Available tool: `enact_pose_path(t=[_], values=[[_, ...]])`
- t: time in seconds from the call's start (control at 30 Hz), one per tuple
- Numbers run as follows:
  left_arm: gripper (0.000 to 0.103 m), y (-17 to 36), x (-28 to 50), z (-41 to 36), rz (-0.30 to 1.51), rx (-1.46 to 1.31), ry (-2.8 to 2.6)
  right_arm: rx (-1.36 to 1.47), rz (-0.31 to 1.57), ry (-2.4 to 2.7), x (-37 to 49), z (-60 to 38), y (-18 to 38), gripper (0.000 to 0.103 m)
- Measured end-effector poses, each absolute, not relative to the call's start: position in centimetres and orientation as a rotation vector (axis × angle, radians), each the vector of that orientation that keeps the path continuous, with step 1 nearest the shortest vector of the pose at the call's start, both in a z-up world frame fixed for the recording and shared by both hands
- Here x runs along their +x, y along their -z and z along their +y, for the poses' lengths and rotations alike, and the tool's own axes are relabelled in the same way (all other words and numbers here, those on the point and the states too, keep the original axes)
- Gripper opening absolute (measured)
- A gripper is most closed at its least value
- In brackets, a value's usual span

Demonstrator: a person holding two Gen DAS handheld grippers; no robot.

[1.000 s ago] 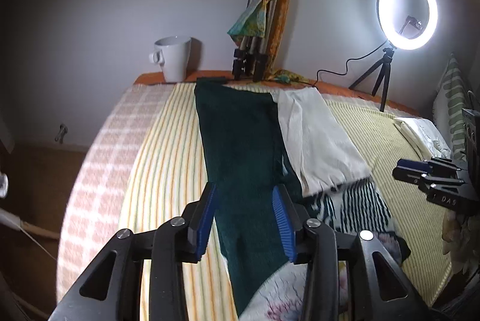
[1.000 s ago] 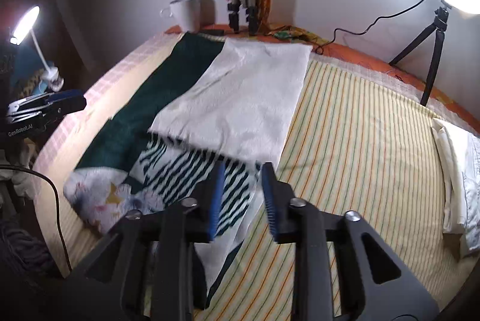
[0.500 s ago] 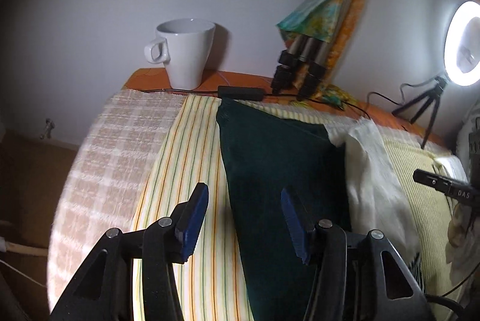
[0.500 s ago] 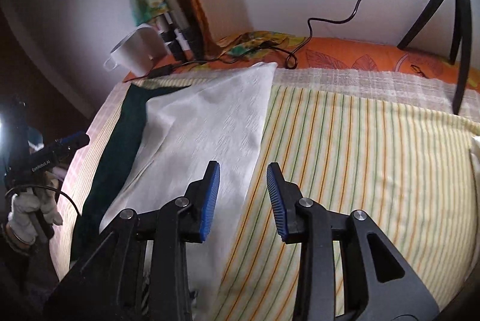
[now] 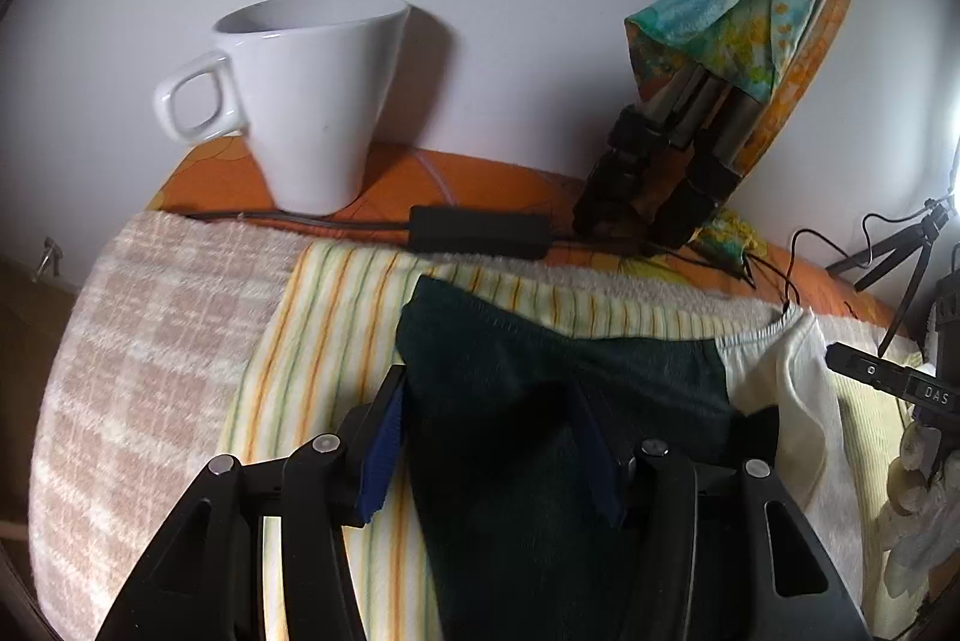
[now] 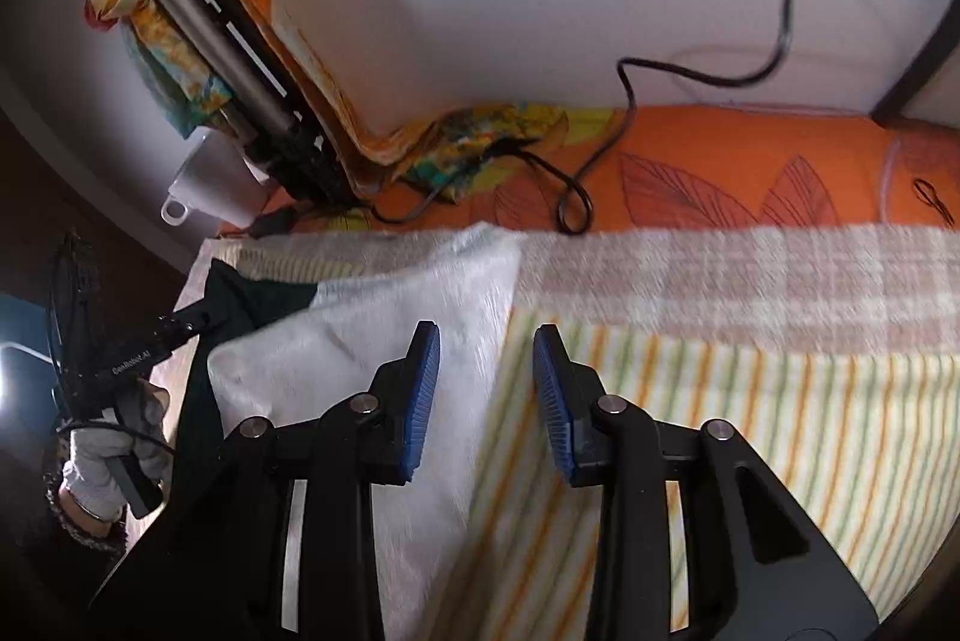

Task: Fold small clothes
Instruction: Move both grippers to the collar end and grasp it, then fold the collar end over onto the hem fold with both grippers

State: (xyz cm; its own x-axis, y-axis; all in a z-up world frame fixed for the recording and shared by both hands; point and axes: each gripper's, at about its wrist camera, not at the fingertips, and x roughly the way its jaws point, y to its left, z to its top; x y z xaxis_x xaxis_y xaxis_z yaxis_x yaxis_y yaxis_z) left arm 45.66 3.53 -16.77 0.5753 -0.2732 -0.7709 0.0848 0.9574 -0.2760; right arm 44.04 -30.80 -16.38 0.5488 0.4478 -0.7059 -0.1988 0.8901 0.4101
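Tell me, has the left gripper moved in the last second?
Yes. The left gripper moved forward toward the wall; the white ceramic mug looms far larger, and the dark green cloth's far edge sits between its jaws.

Beyond the green cloth (image 5: 540, 401), a white mug (image 5: 312, 101), a black adapter (image 5: 480, 230) and folded tripod legs (image 5: 660, 179) are crowding the bed's far edge; striped bedding (image 6: 750, 401) is lying bare rightward.

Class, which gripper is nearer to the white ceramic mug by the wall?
Left. The left gripper straddles the dark green cloth just before the white ceramic mug; the right gripper is farther along, at the white cloth.
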Motion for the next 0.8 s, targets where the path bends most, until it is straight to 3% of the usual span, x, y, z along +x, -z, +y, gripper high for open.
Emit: enact_pose_path(t=[0.1,0.2,0.23,0.3,0.37,0.8], values=[[0.05,16.9,46.3,3.2,0.928,-0.213,0.213,0.313,0.905,-0.386,45.1,-30.4,16.5,0.035],[0.034,17.2,46.8,3.1,0.921,-0.209,0.204,0.333,0.9,-0.395,45.6,-29.8,16.8,0.034],[0.026,17.2,46.8,3.2,0.919,-0.21,0.204,0.322,0.896,-0.392,45.6,-29.5,16.9,0.031],[0.011,17.3,47.0,3.2,0.92,-0.222,0.21,0.3,0.893,-0.395,45.6,-29.0,16.9,0.012],[0.003,17.2,46.8,3.4,0.915,-0.236,0.218,0.298,0.884,-0.394,45.6,-28.8,16.7,0.009],[0.001,11.8,41.8,3.6,0.807,-0.238,0.287,0.335,0.774,-0.463,41.2,-29.7,11.5,0.005]])
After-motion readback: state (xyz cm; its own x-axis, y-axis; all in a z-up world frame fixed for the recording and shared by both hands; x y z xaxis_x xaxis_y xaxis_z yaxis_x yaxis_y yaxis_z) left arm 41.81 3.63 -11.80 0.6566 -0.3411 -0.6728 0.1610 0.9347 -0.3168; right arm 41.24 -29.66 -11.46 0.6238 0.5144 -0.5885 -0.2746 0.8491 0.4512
